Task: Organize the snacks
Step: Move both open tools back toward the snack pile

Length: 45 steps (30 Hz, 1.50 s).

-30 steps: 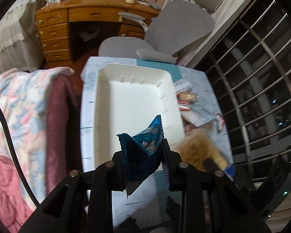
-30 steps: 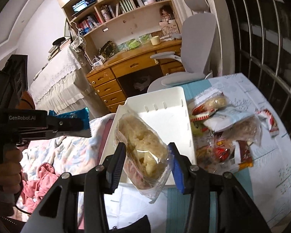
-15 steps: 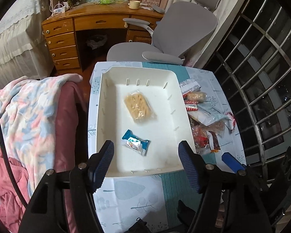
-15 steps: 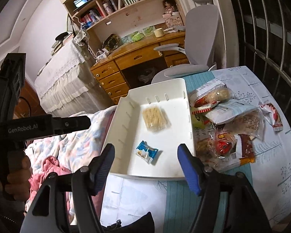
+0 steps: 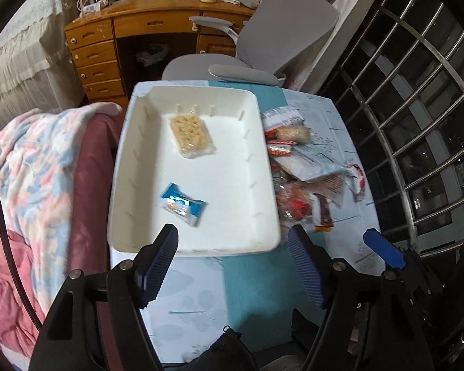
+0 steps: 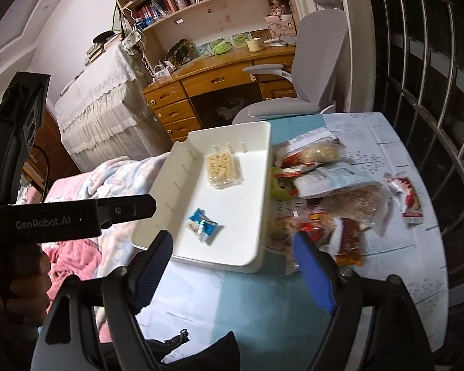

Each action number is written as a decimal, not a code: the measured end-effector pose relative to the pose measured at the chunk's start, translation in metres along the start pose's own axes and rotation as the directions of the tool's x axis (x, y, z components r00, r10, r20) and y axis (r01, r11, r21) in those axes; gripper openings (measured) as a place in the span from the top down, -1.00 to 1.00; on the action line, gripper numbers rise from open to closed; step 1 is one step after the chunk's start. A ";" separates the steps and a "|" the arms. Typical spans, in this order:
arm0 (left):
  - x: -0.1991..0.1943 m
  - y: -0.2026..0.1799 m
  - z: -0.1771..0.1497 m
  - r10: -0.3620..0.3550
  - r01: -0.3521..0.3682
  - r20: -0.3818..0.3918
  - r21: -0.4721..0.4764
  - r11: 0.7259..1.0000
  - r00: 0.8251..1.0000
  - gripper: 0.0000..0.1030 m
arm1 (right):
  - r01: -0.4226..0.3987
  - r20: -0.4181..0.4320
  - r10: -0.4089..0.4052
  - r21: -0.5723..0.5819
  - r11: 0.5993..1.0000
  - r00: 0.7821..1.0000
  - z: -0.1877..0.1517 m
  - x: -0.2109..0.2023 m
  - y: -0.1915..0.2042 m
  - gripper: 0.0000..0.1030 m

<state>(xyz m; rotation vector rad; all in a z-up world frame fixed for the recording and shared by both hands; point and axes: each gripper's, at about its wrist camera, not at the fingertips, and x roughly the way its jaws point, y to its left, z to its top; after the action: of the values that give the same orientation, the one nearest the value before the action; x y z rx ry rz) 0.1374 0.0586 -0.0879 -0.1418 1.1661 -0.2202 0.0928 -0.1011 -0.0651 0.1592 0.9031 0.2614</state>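
Note:
A white tray [image 5: 139, 167] [image 6: 256, 185] sits on the table. In it lie a clear pack of beige crackers [image 5: 191, 136] [image 6: 223, 170] near the far end and a small blue snack packet [image 5: 182, 203] [image 6: 202, 225] near the front. My left gripper [image 5: 233, 258] hangs above the tray's front rim, jaws still opening, nothing between them. My right gripper [image 6: 232, 262] is over the table in front of the tray, jaws also opening and empty. A pile of loose snack packs [image 5: 300, 173] [image 6: 331, 191] lies right of the tray.
A grey office chair [image 5: 272, 37] and a wooden desk [image 5: 114, 46] stand beyond the table. A pink and blue blanket [image 5: 31, 167] lies left of the table. A metal window grille [image 5: 417, 108] runs along the right. The left gripper's body [image 6: 62, 219] crosses the right wrist view.
Both grippers let go: the blue packet and the cracker pack dropped into the tray. Both jaws opened wide and both grippers drew back from the tray.

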 end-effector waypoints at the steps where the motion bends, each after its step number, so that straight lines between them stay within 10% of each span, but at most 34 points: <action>1: 0.001 -0.005 0.000 0.002 -0.002 -0.002 -0.002 1.000 1.000 -0.41 | 0.010 -0.004 -0.010 -0.006 1.000 1.000 0.001 -0.002 -0.005 -0.58; 11: 0.022 -0.064 0.002 -0.035 0.035 0.011 -0.042 0.998 0.999 -0.53 | 0.077 -0.029 -0.079 -0.057 0.995 0.996 0.005 -0.013 -0.065 -0.58; 34: 0.154 -0.149 0.038 -0.014 -0.015 -0.232 -0.121 0.993 0.973 -0.69 | 0.256 -0.061 -0.261 -0.077 0.964 0.964 0.007 0.045 -0.196 -0.57; 45: 0.219 -0.129 0.058 -0.134 -0.009 -0.258 -0.488 0.873 0.957 -0.69 | 0.270 -0.061 -0.270 -0.010 0.963 0.961 0.021 0.095 -0.248 -0.57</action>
<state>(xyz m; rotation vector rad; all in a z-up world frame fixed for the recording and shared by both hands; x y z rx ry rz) 0.2602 -0.1207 -0.2320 -0.6112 1.4914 0.0028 0.2044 -0.3113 -0.1853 0.0251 0.9741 0.0128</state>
